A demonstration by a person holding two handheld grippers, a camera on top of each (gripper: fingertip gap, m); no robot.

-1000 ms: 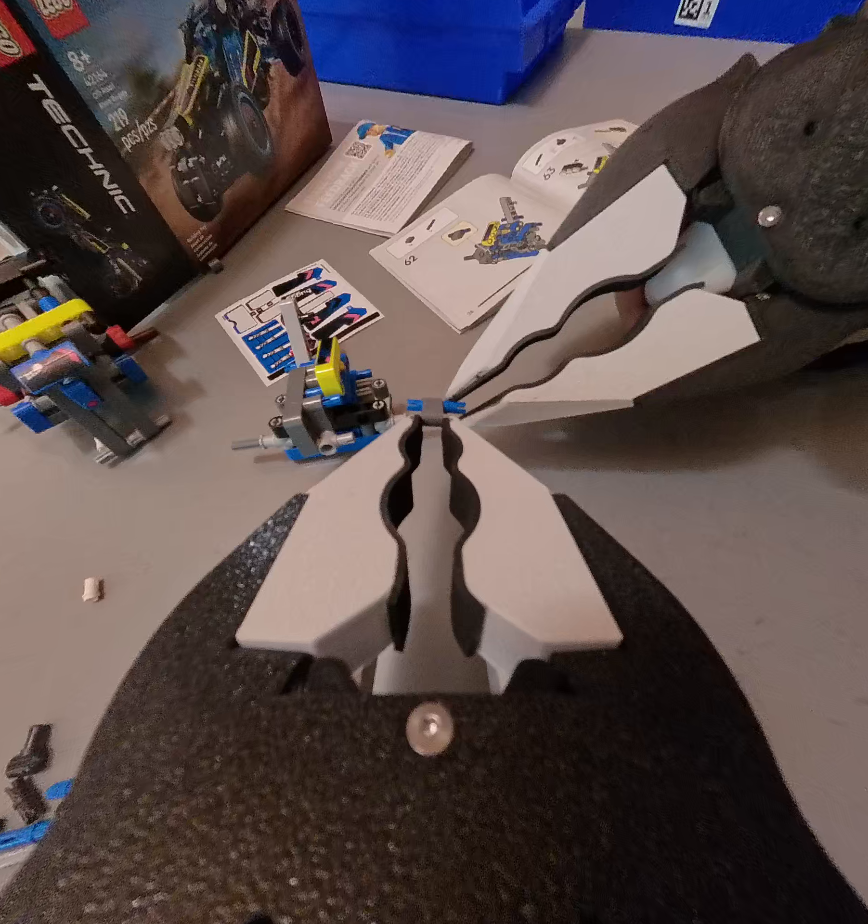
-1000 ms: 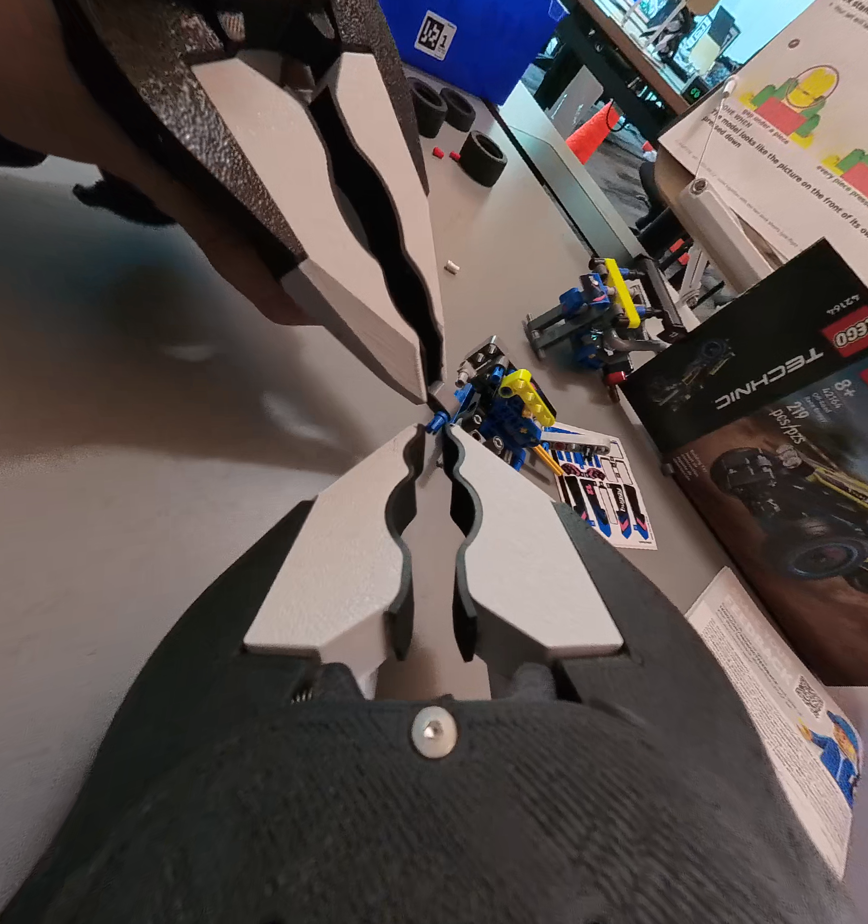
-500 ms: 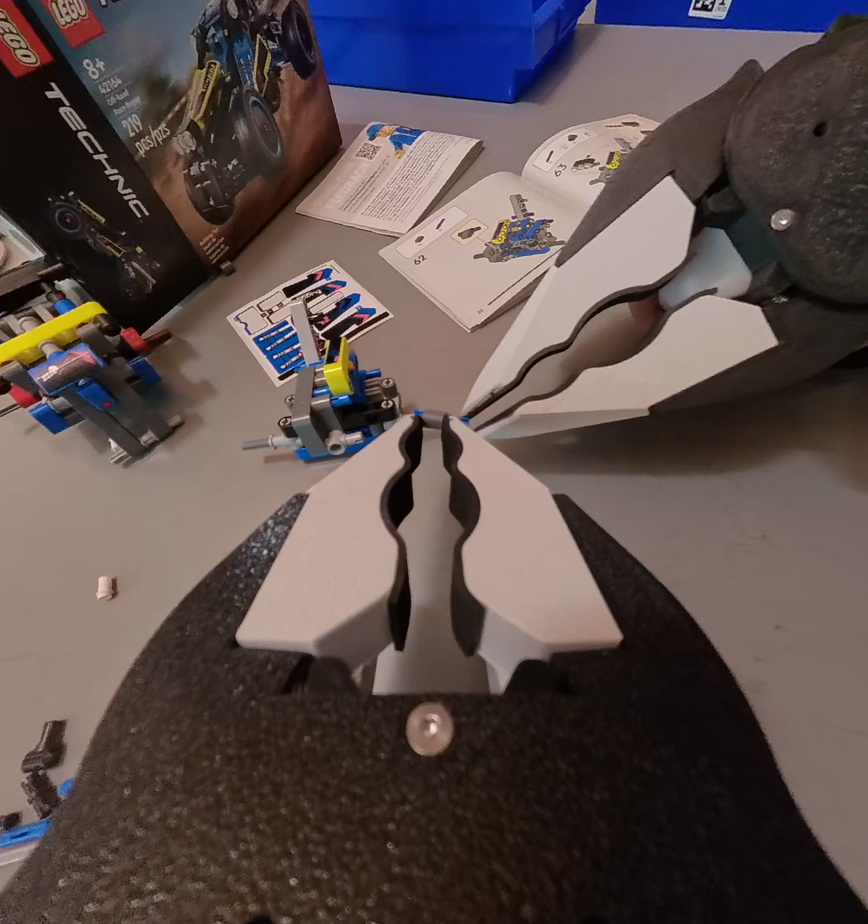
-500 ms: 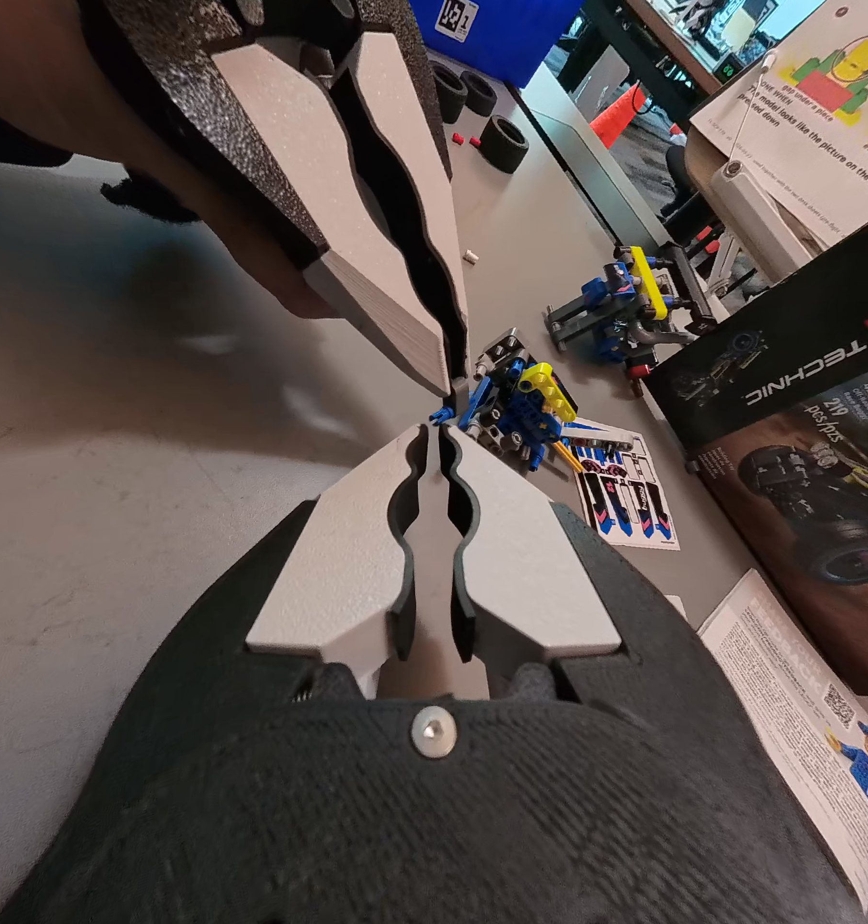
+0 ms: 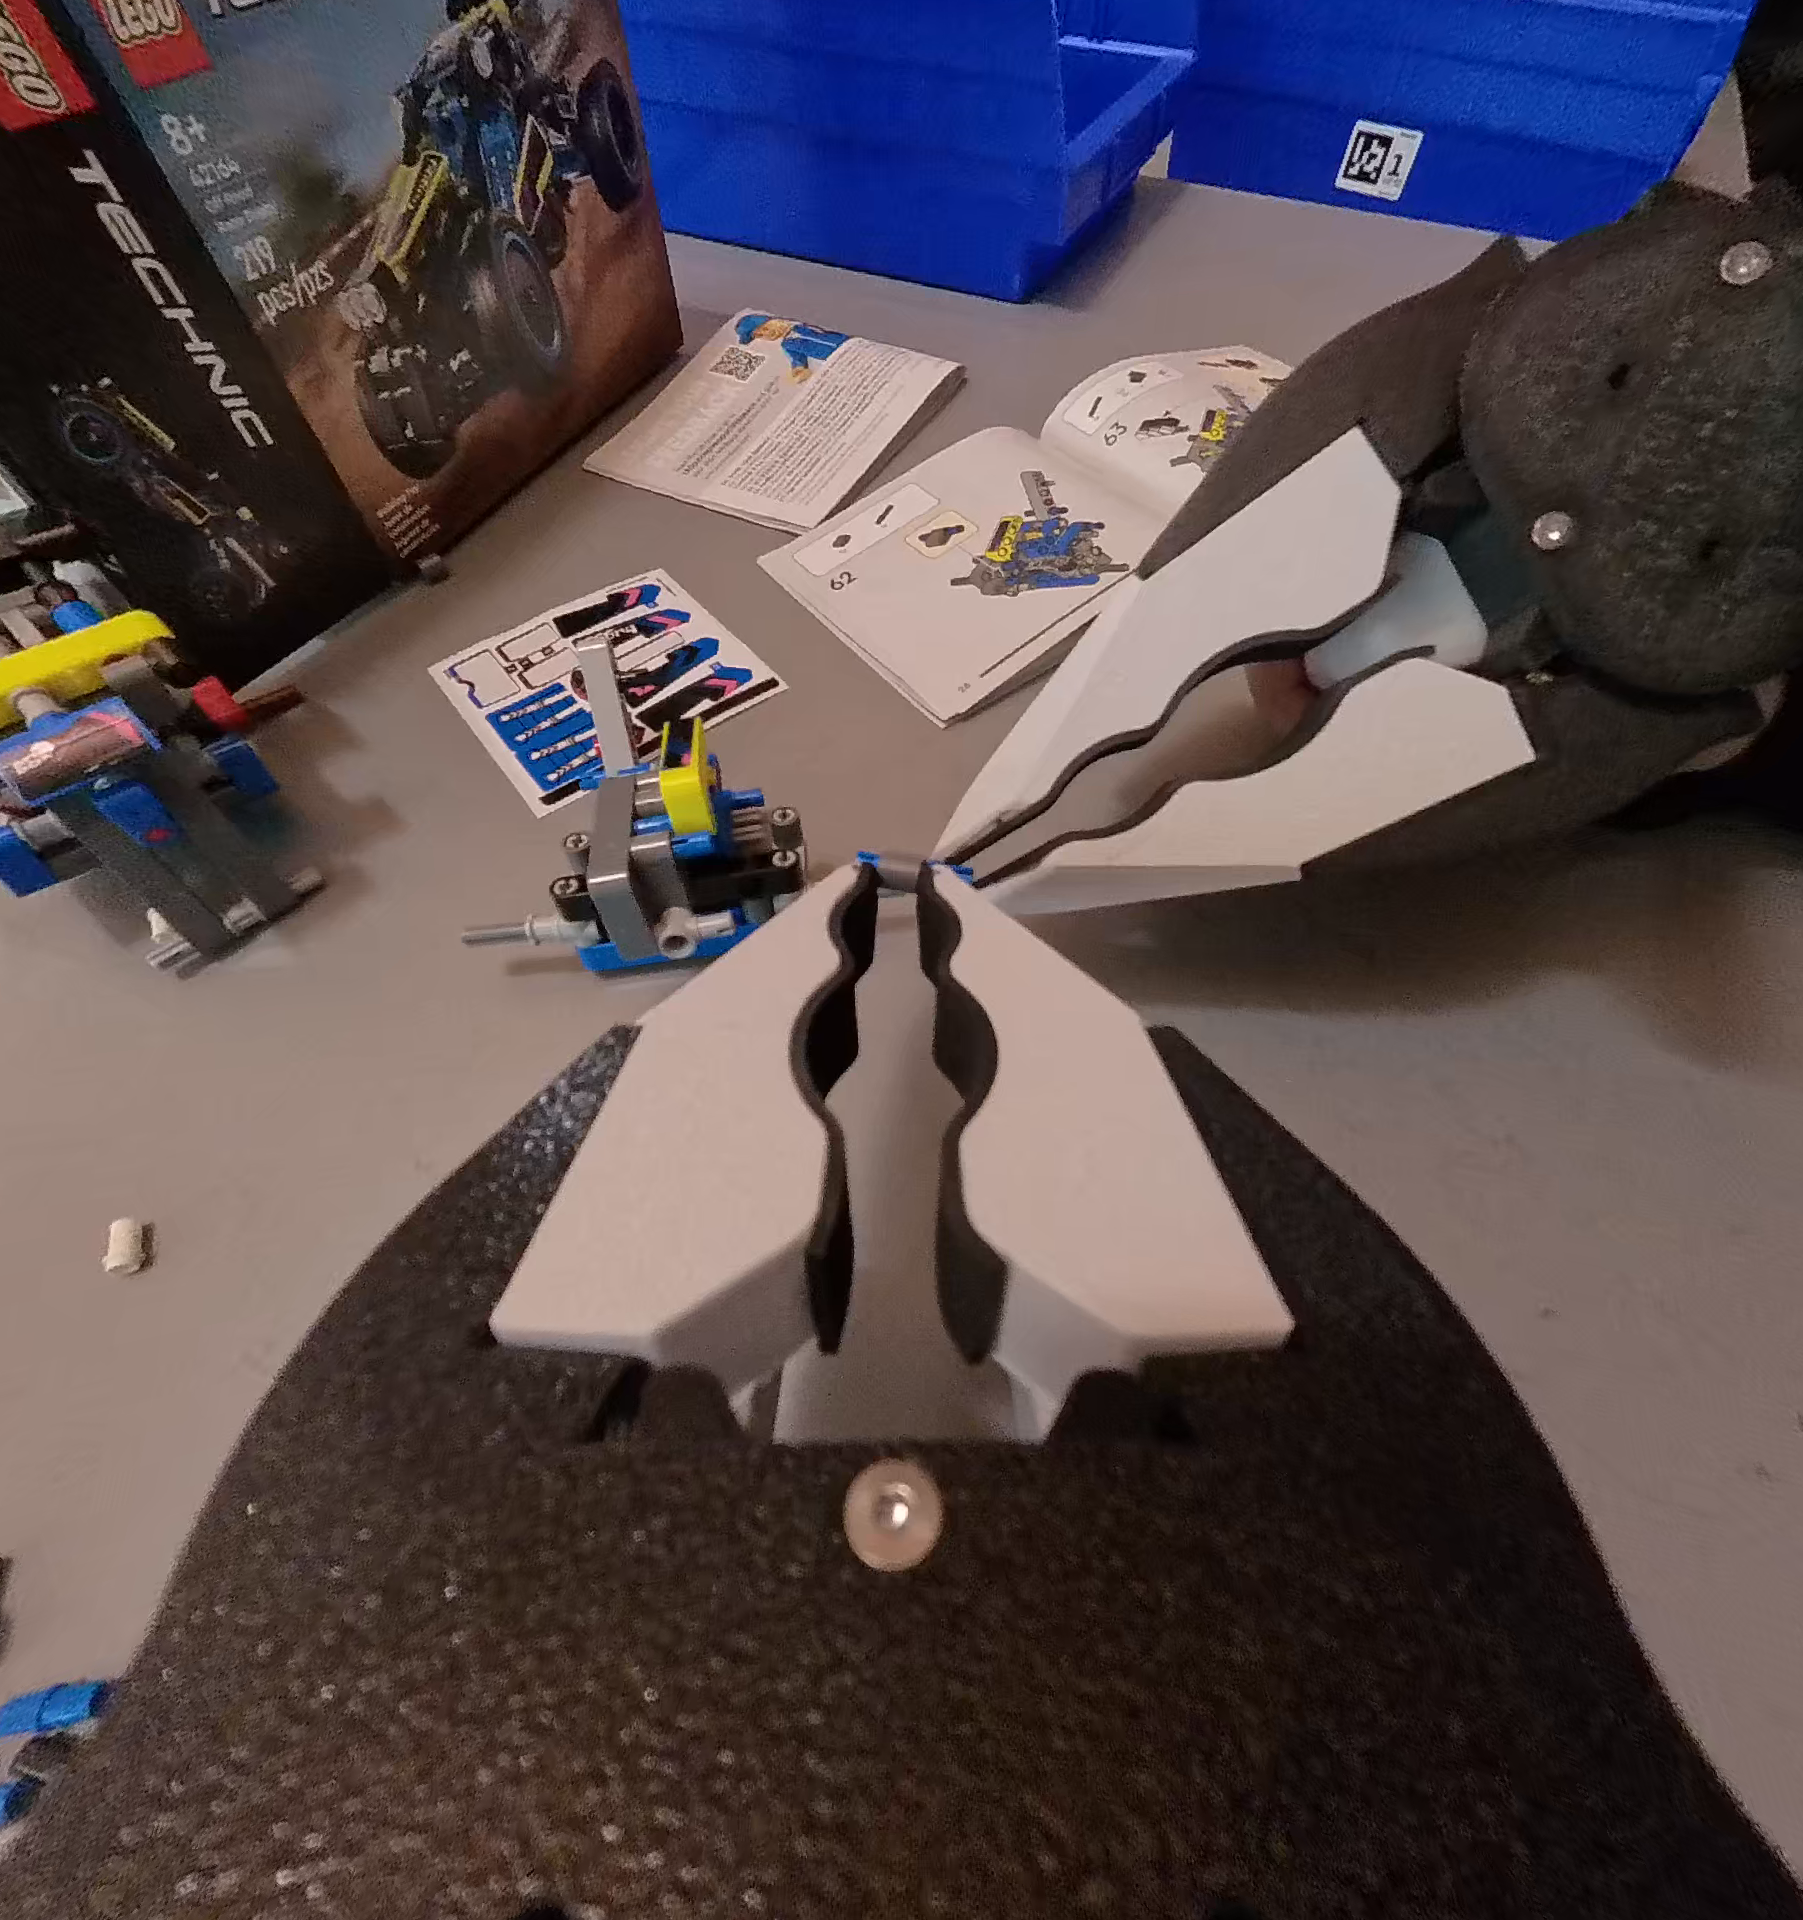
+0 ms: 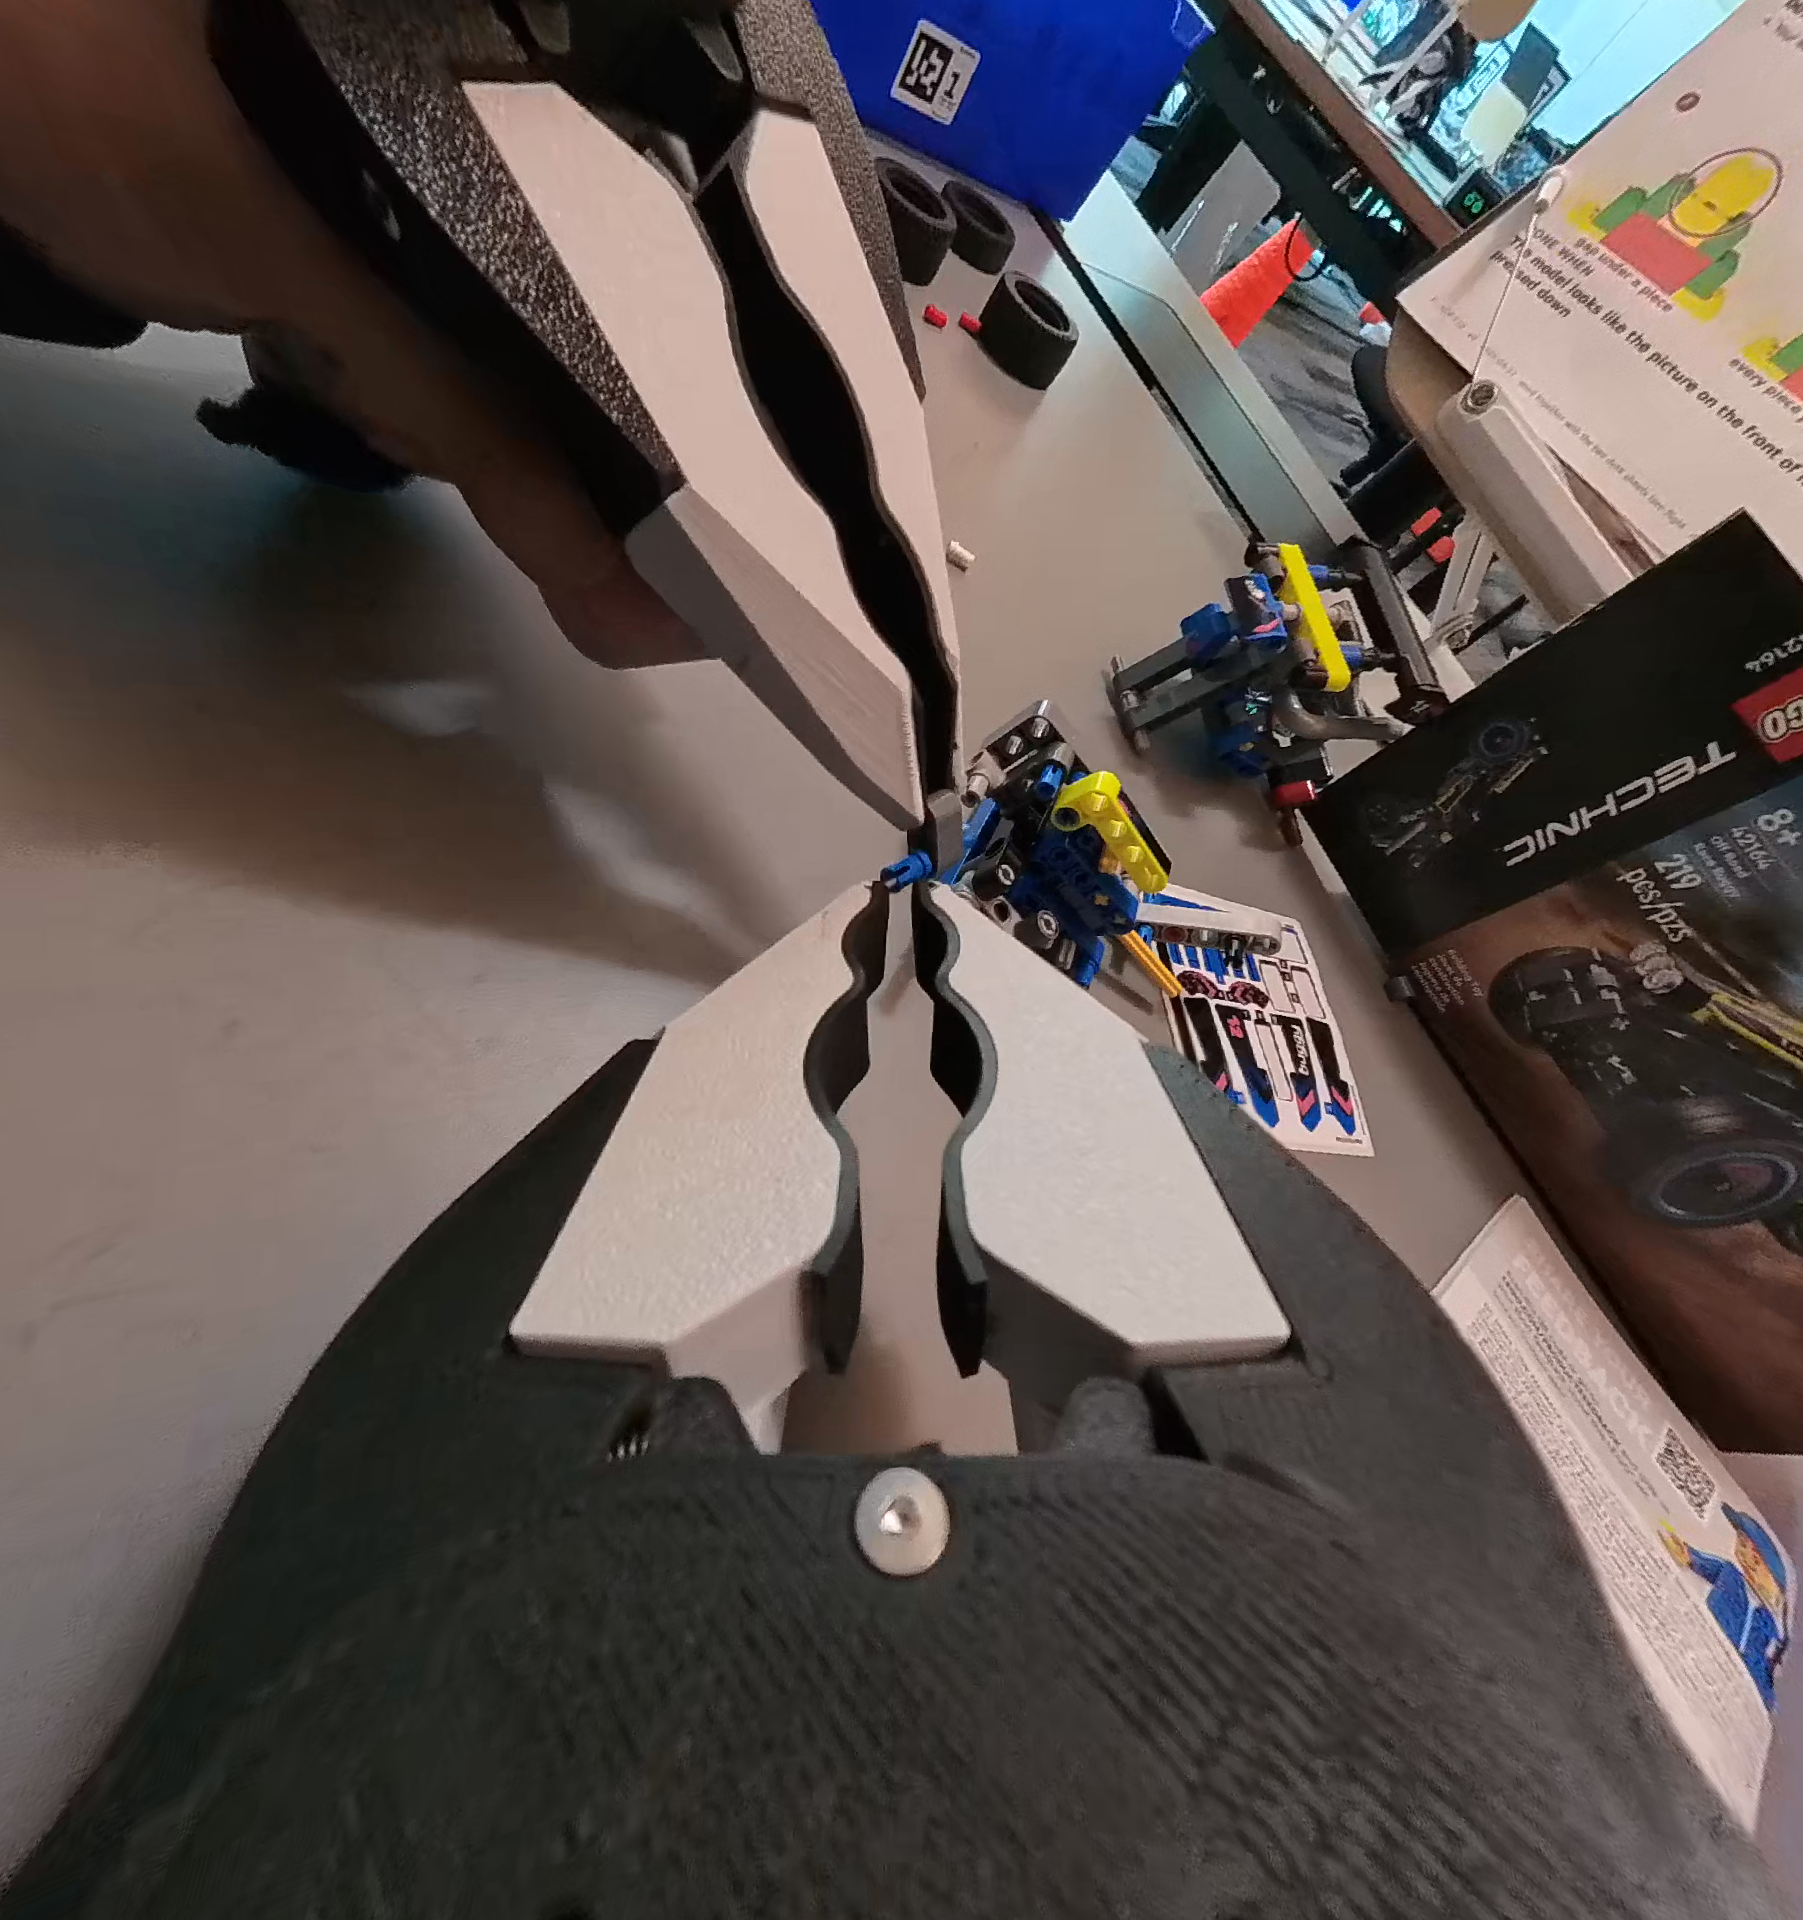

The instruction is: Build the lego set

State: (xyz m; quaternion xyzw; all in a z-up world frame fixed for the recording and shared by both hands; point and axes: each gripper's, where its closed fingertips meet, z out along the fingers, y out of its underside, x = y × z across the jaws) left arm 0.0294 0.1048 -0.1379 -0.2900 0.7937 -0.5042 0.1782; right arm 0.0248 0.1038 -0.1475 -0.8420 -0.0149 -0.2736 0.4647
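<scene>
My left gripper (image 5: 897,878) is shut on a small grey connector (image 5: 902,871) with blue pins at both ends, held just above the table. My right gripper (image 5: 964,871) comes in from the right, its tips closed on the connector's blue pin. In the right wrist view my right gripper (image 6: 902,896) pinches the blue pin (image 6: 902,871), and the left gripper's fingers (image 6: 803,644) hold the grey connector (image 6: 944,821) from above. A small blue, black and yellow sub-assembly (image 5: 668,873) stands on the table just left of the tips; it also shows in the right wrist view (image 6: 1063,862).
A larger blue and yellow assembly (image 5: 76,748) sits far left by the set box (image 5: 305,260). A sticker sheet (image 5: 606,675), open instruction booklet (image 5: 959,561) and leaflet (image 5: 772,416) lie behind. Blue bins (image 5: 876,125) at the back. Tyres (image 6: 1027,327), a white peg (image 5: 128,1245), loose pieces (image 5: 3,1745). Both grippers' tips are close together, under 4 cm apart. My left tips are roughly 15 cm from the white peg (image 5: 128,1245).
Both grippers stay joined at the small connector and have drifted slightly together; the sub-assembly on the table has not moved. Both grips look unchanged.
</scene>
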